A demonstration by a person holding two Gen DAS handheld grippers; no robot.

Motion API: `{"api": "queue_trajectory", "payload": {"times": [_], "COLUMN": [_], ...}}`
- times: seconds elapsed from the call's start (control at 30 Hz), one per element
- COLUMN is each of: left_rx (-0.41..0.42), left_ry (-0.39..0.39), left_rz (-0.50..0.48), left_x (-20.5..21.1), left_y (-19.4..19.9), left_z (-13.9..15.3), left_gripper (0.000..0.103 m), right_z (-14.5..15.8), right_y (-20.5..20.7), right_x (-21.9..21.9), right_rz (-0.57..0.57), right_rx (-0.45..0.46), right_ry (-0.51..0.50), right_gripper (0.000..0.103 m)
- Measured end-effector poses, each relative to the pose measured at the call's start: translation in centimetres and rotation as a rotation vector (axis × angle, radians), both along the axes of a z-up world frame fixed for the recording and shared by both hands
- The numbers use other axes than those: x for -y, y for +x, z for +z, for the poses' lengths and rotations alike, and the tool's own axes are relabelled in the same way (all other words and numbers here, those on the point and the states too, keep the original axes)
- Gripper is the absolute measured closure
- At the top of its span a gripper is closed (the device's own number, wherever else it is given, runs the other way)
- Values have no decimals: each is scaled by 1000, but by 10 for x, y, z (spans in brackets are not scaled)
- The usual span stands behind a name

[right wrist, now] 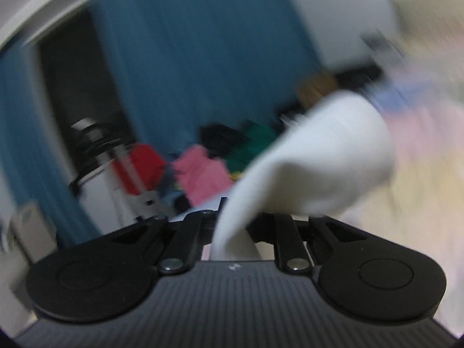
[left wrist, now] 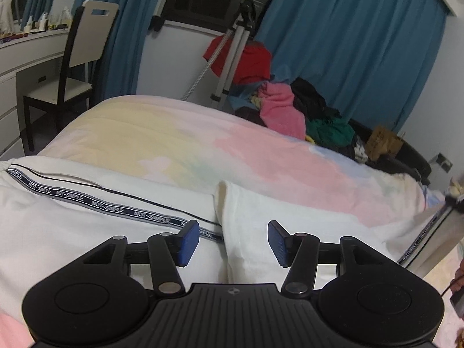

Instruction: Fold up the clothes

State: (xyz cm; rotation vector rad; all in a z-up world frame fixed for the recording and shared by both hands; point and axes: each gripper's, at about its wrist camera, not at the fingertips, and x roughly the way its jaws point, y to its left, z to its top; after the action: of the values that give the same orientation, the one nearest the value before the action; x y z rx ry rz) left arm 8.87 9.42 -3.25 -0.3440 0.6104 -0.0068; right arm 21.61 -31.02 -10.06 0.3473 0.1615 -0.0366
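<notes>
White cotton garment with navy lettered tape trim (left wrist: 87, 226) spread limp across the pastel patchwork bedspread (left wrist: 179, 142), soft, light, prone to sagging. Left gripper (left wrist: 233, 242) hovering over it, blue pads well apart, nothing between. Right gripper (right wrist: 232, 232) pinching a lifted white fold, blurred; best taken at hems or corners.

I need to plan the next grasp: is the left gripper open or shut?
Open. The left gripper has its blue pads wide apart, nothing between them.
</notes>
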Motion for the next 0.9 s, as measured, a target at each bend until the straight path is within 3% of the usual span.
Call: {"api": "queue_trajectory", "payload": {"times": [0.17,0.3,0.4,0.5,0.73,0.9], "left_rx": [4,6,8,9,-1,-8], "left_ry": [-56,-100,-134,-167,-193,-180], "left_rz": [-10,-20,-27,-34,-77,-105], "left_x": [-7,-12,-16,-20,-14,-5], "left_y": [-2,-3,-4,-5,-4,-6], "left_z": [-3,-5,-7,-9,-17,-20], "left_gripper": [48,47,46,46,45,44], "right_z": [10,-35,-88,-120,-102,-115], "right_y": [-22,-40,-46,-44,-81,-123], "right_x": [-120,-208,-247,-253,-252,-254], "right_rz": [235,429,544,589,634,798], "right_rx": [125,122,39,-30,61,114], "right_ry": [-337,-618,-785,-835,-821,-1018], "right_gripper": [88,88,88,88,90,92]}}
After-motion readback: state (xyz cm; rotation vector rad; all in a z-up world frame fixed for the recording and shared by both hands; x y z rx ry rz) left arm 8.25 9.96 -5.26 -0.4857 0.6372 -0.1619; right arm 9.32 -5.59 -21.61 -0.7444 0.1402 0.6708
